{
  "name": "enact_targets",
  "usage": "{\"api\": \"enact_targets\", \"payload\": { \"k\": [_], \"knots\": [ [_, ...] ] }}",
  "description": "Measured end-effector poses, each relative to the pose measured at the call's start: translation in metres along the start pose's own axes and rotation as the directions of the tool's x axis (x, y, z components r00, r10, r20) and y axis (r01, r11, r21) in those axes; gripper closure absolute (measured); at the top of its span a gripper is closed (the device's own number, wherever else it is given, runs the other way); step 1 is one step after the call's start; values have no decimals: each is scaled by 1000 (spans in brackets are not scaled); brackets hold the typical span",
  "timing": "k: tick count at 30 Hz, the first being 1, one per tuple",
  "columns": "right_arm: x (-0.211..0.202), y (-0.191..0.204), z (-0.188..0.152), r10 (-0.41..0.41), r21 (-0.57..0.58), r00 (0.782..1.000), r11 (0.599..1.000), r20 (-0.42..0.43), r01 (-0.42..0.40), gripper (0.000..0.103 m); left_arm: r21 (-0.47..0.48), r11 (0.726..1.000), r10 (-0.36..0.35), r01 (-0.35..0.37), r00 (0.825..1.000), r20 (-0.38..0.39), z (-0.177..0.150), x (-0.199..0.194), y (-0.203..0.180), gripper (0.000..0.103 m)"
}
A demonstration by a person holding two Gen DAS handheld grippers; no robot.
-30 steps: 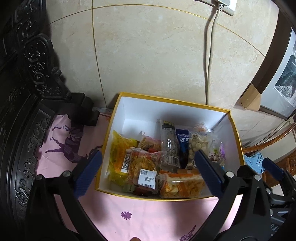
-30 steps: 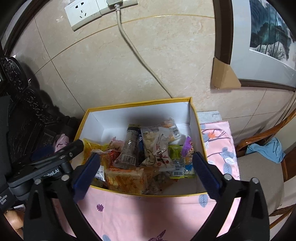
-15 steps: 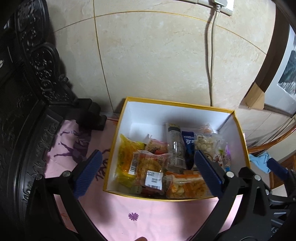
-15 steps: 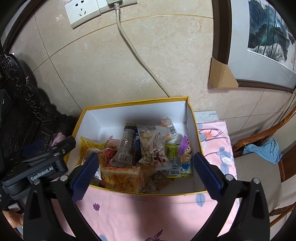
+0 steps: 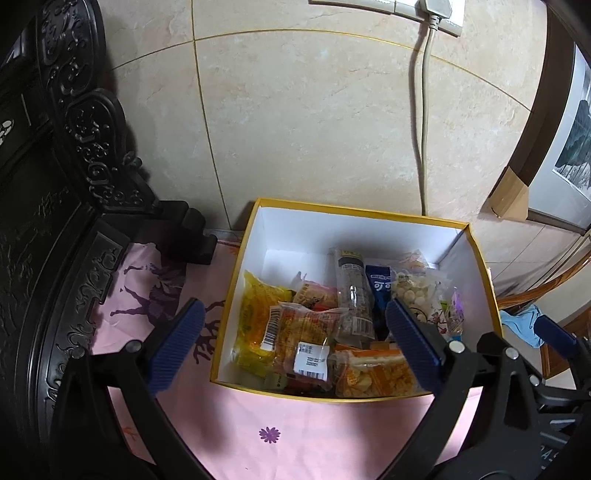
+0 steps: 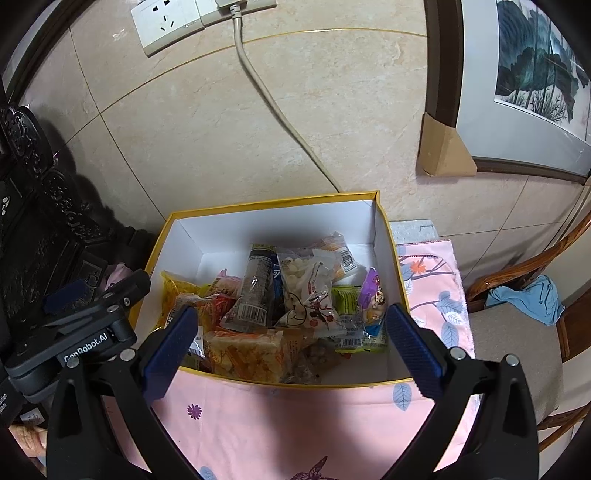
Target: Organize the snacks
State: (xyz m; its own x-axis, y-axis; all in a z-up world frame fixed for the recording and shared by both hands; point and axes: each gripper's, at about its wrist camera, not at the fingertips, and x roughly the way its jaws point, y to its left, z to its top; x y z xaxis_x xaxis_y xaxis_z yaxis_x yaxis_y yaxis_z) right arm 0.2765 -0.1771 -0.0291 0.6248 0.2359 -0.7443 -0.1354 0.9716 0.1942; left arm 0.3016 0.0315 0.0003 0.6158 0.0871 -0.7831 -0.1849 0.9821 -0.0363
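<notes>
While both grippers gape, crinkly plastic snack packets (image 5: pixel 306 328) fill the rectangular cardboard box (image 5: pixel 354 216).

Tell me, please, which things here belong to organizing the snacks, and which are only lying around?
Belong to the job:
yellow-rimmed box
snack packets inside it
left gripper, open
right gripper, open

Just lying about:
pink tablecloth
wall socket
framed painting
blue cloth on the chair

The cardboard box (image 5: pixel 458 225) has matt white inner walls and a yellow rim. The snack packets (image 6: pixel 310 295) inside are glossy, crinkled plastic film. Under it lies a matt pink printed cloth (image 6: pixel 295 424). Behind, polished beige wall tiles (image 5: pixel 314 122); at left, dark carved wooden furniture (image 5: pixel 74 110).
</notes>
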Motion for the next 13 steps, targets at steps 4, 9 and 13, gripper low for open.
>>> {"api": "enact_targets", "payload": {
  "k": [4, 9, 13],
  "knots": [
    [-1, 0, 0, -1, 2, 1000, 1000, 0, 1, 1, 4, 1000, 6, -6, 1000, -4, 1, 0, -1, 2],
    [-1, 1, 0, 0, 3, 1000, 1000, 0, 0, 1, -6, 1000, 6, -6, 1000, -6, 1, 0, 1, 2],
    [-3, 1, 0, -2, 5, 1000, 1000, 2, 2, 1, 1, 1000, 5, -5, 1000, -9, 0, -1, 0, 2]
  ]
}}
